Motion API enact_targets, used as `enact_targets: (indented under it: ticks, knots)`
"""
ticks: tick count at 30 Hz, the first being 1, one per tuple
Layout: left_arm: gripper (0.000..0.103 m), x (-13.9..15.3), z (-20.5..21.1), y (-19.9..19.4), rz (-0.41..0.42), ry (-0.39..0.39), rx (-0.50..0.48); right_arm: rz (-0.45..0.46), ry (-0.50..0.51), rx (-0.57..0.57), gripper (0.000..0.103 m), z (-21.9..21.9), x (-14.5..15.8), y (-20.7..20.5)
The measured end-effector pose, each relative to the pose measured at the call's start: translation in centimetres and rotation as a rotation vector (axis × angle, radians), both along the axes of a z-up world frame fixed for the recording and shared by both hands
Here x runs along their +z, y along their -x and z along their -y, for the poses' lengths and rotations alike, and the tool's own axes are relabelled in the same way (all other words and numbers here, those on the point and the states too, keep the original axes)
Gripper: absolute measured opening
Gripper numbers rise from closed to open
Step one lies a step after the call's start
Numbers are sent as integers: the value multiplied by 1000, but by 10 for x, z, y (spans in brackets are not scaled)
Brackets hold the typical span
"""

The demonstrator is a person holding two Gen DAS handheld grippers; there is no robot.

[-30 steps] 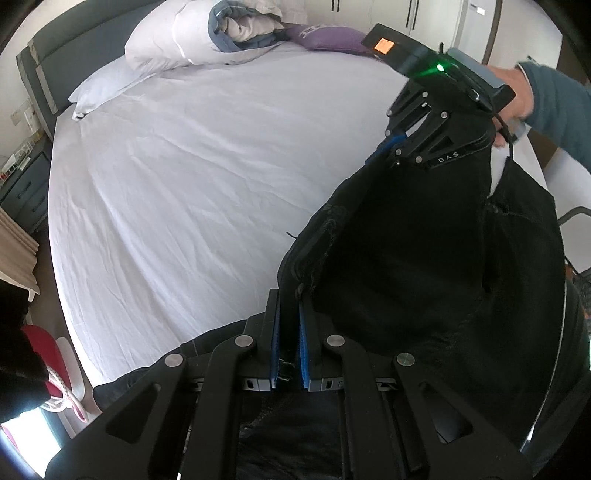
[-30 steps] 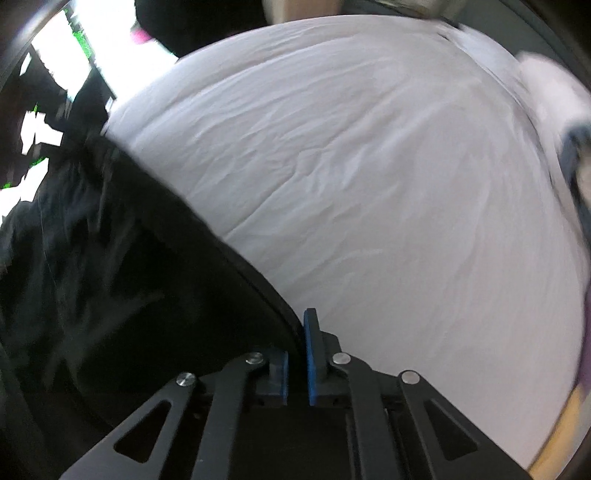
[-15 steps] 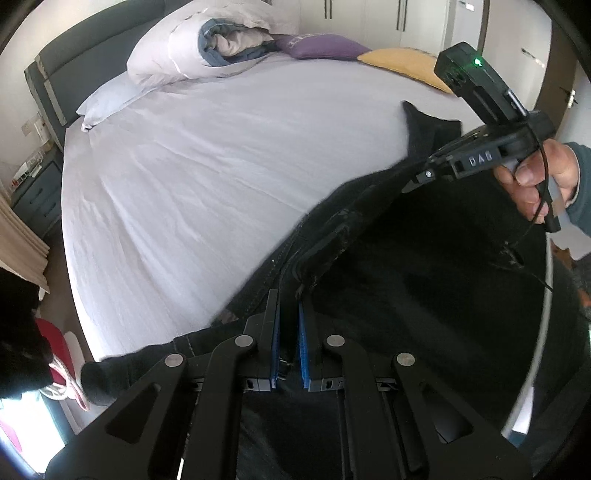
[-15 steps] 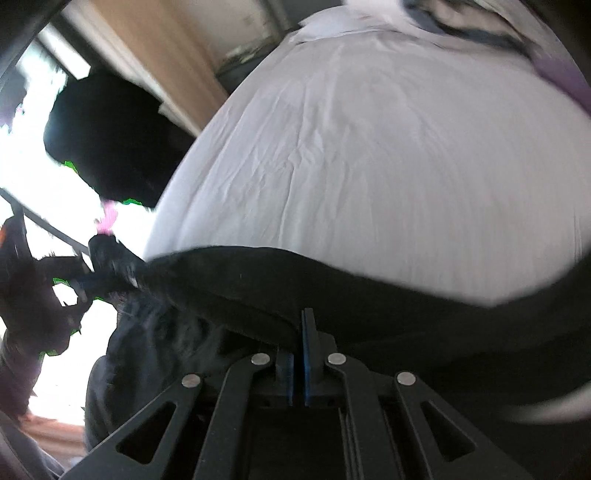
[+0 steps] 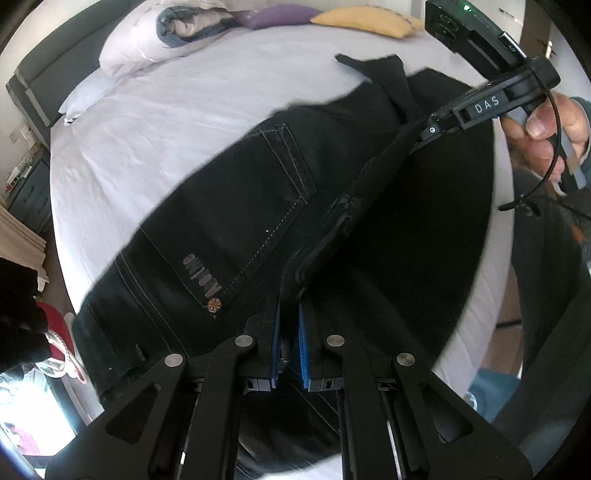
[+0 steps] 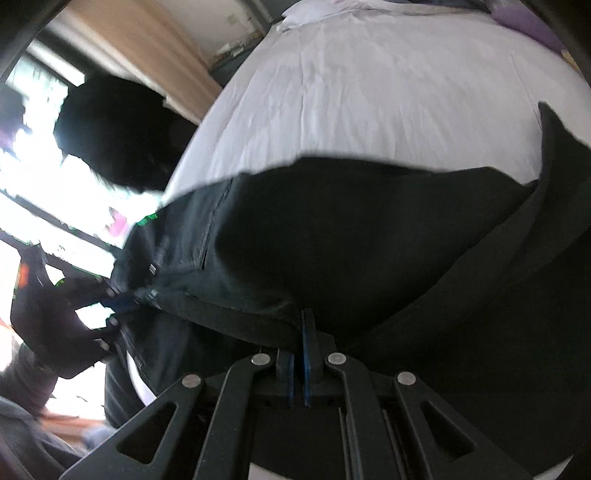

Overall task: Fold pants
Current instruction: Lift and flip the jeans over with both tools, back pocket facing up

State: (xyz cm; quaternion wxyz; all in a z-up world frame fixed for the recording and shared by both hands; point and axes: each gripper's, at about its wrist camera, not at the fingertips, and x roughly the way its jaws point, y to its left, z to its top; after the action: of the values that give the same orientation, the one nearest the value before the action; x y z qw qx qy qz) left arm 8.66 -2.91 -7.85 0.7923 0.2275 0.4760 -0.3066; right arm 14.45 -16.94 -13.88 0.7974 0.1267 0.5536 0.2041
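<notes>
Black denim, one pair of pants (image 5: pixel 236 206), lies spread across the white bed (image 5: pixel 177 122), its waistband lifted between two grippers: the left gripper (image 5: pixel 287 332) with jaws pinching one end, the right gripper (image 5: pixel 424 129) with jaws pinching the other near two cushions (image 5: pixel 365 18).

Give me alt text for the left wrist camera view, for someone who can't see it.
Black denim pants lie spread on a white-sheeted bed, their edge pinched in the left gripper in the foreground. The hand-held right gripper clamps the same edge farther along; pillows sit at the headboard.
</notes>
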Motion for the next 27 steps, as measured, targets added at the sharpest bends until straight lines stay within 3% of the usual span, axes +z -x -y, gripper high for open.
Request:
enact_targets:
  ticks: [9, 16, 27]
  knots:
    - [7, -19, 11, 41, 50, -78, -75, 87, 239, 95, 4, -32, -9, 49]
    - [7, -18, 3, 57, 51, -40, -106, 135, 309, 113, 4, -41, 0, 84]
    - [7, -22, -3, 63, 77, -44, -106, 153, 383, 140, 4, -55, -4, 82]
